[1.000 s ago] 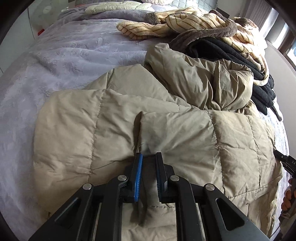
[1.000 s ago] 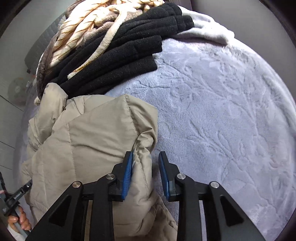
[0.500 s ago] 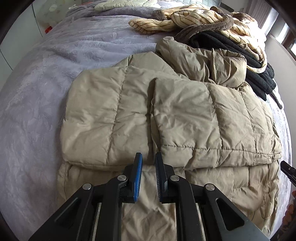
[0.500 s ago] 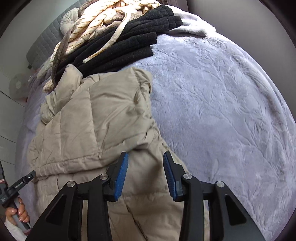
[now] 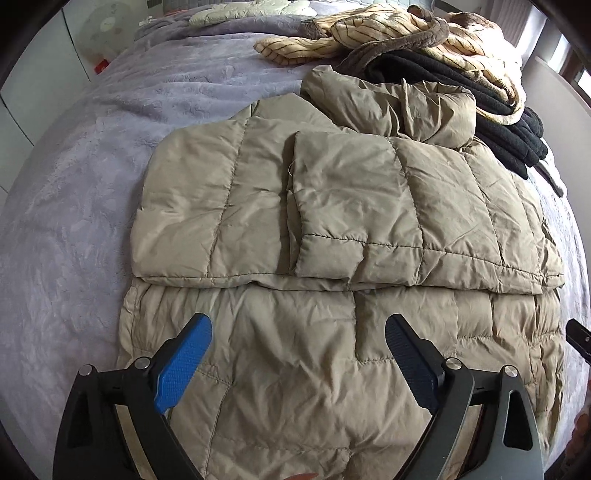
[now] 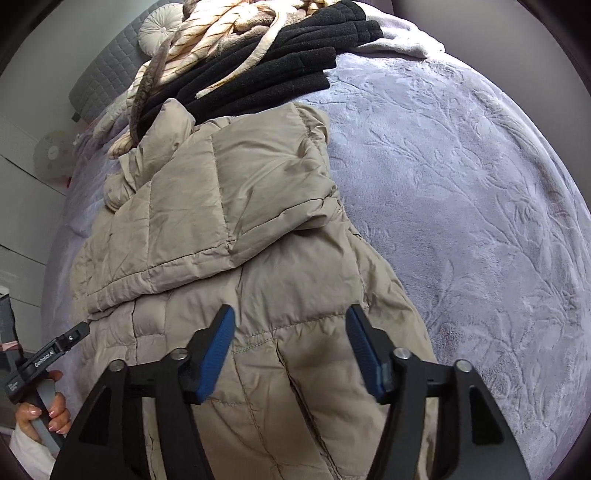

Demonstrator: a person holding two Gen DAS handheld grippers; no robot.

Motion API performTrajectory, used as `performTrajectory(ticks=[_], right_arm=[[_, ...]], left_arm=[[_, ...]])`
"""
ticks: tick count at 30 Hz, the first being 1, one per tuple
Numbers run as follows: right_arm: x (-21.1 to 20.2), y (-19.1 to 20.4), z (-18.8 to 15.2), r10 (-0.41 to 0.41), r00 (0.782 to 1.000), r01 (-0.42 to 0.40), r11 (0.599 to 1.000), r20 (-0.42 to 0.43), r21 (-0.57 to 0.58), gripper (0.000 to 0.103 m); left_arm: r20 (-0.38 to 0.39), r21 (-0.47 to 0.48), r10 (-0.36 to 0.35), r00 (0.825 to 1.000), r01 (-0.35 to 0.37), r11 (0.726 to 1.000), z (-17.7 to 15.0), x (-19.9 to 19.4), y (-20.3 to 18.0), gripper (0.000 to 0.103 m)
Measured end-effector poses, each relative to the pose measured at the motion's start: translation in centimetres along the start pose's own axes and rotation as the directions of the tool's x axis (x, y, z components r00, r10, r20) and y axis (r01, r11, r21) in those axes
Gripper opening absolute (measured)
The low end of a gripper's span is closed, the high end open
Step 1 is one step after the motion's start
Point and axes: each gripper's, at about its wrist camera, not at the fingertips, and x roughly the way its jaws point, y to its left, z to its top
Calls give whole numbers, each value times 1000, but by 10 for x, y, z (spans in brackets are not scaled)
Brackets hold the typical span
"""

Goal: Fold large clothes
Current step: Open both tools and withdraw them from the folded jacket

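A large beige quilted down jacket (image 5: 332,229) lies on the bed with both sleeves folded across its chest and the hood bunched at the far end. It also shows in the right wrist view (image 6: 229,206). My left gripper (image 5: 298,334) is open and empty, hovering over the jacket's lower body near the hem. My right gripper (image 6: 290,325) is open and empty above the jacket's lower right side. The left gripper's handle, held in a hand, shows in the right wrist view (image 6: 48,362).
The bed has a lavender embossed cover (image 6: 461,192). A pile of black fleece (image 6: 266,85) and a cream striped blanket (image 5: 388,33) lies beyond the hood. A round fan (image 5: 105,27) stands at the far left beside the bed.
Both grippers have opened wide and drawn back toward the hem. The sleeve parts they held a second ago now lie folded across the jacket's chest.
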Motion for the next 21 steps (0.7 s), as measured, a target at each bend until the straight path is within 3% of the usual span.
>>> performTrajectory(ticks=[2,10,16,19,21], right_arm=[[-4,3,-3,9,1000,-9,1000,6,-20,90],[-18,-1,-15,38,999,-37,998,15,-41,91],[-28,-15,-24,58,998,-58,998,-5,-35,91],[-32,-21,-30,60,998,-60,998,-26,-15,91],[-36,-23,-36,58,997,-58,998,-49,-6,91]], left_arm=[[0,3,8,1000,-8,1000,-4,-3,-3,103],[-22,9,37,999,-37,999,-25,-18,-15,103],[-68,-63,83,994,-87,994,-56,-24,-6,103],[-122,-108,47,991,-61,992,-76,-26,-2,103],[-137,-116,60,989,-76,990,-86,-30,-3,103]])
